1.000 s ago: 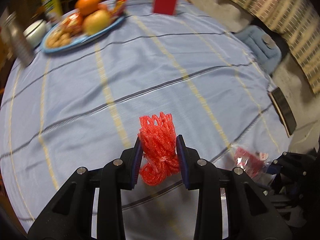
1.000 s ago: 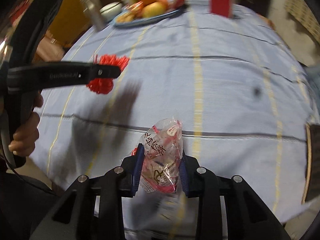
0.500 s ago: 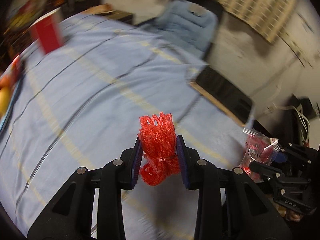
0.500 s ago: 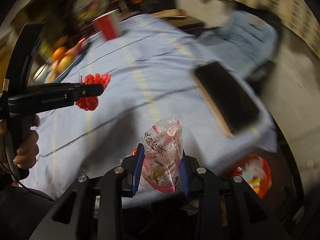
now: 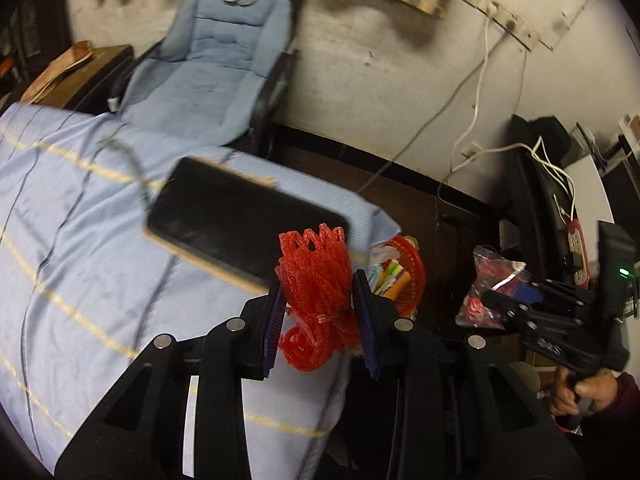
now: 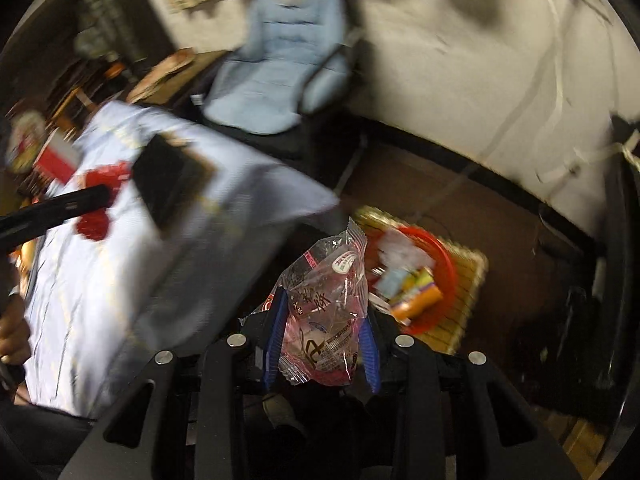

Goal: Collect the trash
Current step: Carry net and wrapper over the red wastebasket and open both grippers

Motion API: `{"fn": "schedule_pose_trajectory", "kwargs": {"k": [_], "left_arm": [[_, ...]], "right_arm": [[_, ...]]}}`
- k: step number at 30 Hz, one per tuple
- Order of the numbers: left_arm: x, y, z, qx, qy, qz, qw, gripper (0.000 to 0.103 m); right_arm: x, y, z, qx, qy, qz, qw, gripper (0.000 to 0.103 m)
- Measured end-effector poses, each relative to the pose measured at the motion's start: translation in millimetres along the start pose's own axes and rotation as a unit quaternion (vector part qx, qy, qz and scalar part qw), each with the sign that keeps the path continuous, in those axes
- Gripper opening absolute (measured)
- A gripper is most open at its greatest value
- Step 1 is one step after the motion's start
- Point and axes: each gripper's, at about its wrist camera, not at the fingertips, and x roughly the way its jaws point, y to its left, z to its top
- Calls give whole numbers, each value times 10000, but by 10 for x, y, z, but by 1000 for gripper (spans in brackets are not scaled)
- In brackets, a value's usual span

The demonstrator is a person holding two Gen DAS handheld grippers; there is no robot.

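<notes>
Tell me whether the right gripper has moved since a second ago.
Yes. The right gripper, clamping the clear wrapper, swung off the tablecloth toward the red basket.

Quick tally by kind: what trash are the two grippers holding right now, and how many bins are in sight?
Red foam net, in left gripper: 1
Clear snack wrapper, in right gripper: 1
Red trash basket on the floor: 1
Total: 3

chair (image 5: 224, 60) — pale blue, by wall | black slab (image 5: 240, 216) — on striped tablecloth (image 5: 80, 260)
</notes>
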Motion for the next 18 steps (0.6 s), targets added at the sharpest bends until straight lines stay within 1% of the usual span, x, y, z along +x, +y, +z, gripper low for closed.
{"fn": "schedule_pose_trajectory", "kwargs": {"k": [4,5,7,8,9,11,12,13,15,16,18], "left_arm": [[146,-223,130,100,138,57,9998,34],[167,-249,134,108,155,69,9998,34],[245,-347,180,124,229,106,9996,34],[289,-386,201,131,277,130,9994,34],[309,-415,210,138,307,148,9993,34],[368,-479,233,159,368,186,9990,34],[418,-529,243,171,419,211,9988,34],[451,-565,249,178,454,222,9986,34],[532,-635,256,188,544,207,9981,34],[569,-659,258,201,584,197,9979,34],[663,-737,270,251,664,161,9973,34]], "right_arm": [[466,-471,54,384,327,-61,9987,36],[575,-548,73,427,400,-55,9983,36],[923,-707,130,475,591,-29,9971,38],[1039,-752,146,467,654,-33,9968,41],[1247,-809,175,446,756,11,9961,42],[1609,-928,196,503,938,54,9943,55],[1708,-973,197,554,992,31,9935,62],[1868,-1054,200,647,1070,36,9921,62],[2078,-1162,184,827,1279,28,9883,63],[2112,-1207,176,917,1313,48,9871,63],[2038,-1295,148,1027,1203,133,9873,63]]}}
